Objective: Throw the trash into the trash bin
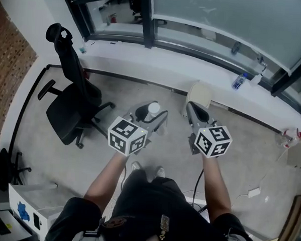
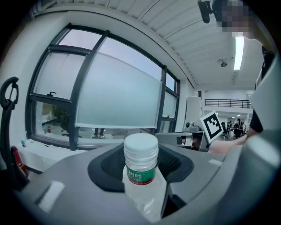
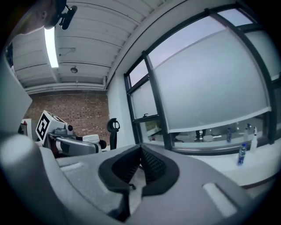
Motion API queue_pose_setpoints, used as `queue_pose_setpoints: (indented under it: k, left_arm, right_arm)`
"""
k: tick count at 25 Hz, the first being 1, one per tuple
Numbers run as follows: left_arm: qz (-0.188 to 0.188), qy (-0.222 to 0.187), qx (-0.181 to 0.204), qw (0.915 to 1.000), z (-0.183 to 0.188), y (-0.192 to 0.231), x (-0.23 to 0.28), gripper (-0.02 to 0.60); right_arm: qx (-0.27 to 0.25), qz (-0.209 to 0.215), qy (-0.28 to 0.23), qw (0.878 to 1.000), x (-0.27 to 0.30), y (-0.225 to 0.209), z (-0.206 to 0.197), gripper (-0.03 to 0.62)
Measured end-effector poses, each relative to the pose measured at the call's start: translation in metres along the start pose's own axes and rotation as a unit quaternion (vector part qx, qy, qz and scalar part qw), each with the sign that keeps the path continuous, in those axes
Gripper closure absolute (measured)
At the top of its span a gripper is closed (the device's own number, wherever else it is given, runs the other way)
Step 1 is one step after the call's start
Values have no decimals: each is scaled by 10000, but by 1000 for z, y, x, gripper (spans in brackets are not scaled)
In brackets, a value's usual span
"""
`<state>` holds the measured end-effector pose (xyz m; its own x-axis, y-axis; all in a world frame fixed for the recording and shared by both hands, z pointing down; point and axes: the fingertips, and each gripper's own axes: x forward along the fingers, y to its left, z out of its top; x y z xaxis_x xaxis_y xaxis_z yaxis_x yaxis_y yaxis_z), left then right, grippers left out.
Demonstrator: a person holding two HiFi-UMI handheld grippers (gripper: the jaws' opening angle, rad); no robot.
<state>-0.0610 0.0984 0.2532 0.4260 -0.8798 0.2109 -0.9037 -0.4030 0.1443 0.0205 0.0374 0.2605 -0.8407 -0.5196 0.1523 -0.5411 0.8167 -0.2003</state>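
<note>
At my far left a brick wall runs down the edge of the room. Beside it a black office chair stands on the grey floor, its back towards the window sill. A white box sits low at my left, well apart from the chair.

My left tool points towards the window, close to level. Its marker cube sits near my hand. The tool is clamped on the trash, a clear plastic bottle with a white cap and a green and red label band. The bottle stands upright between the dark pads, which press on its body from both sides, and its cap rises clear above them. It is up in the air in front of me, off the floor, above the space between the chair and the wall foot.

Just right of that, a pale cream rounded thing stands on the floor at the foot of the wall. I cannot tell whether it is the bin.

My right tool points the same way, just short of that cream thing in the head view. Its pads meet at the tips and I see nothing held between them. Its cube sits level with the left one.

Further right a small bottle with a blue label stands on the sill.
</note>
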Motion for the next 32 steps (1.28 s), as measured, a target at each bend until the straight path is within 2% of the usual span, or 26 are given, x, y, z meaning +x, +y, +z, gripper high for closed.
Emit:
queue_pose_setpoints:
  k: [8,16,20,25,32]
  left_arm:
    - [-874,141,-29,9961,-10,7,68,376]
    - [-1606,195,-210,9866,-15,67,143,376]
    - [-1795,362,-215,9829,-22,93,175,376]
    - [-1973,611,-280,9780,-36,106,218,376]
    - [-1974,977,-169,9753,-64,98,294,376]
  right_arm:
    - [151,-987,176,9948,-6,-59,-17,591]
    - [134,-1801,609,9817,45,-111,-29,591]
    - [249,-2028,799,9756,64,-130,-38,591]
    - [507,-2322,857,9676,74,-168,-51,591]
    - [758,-2299,1005,9650,81,-238,-89,591]
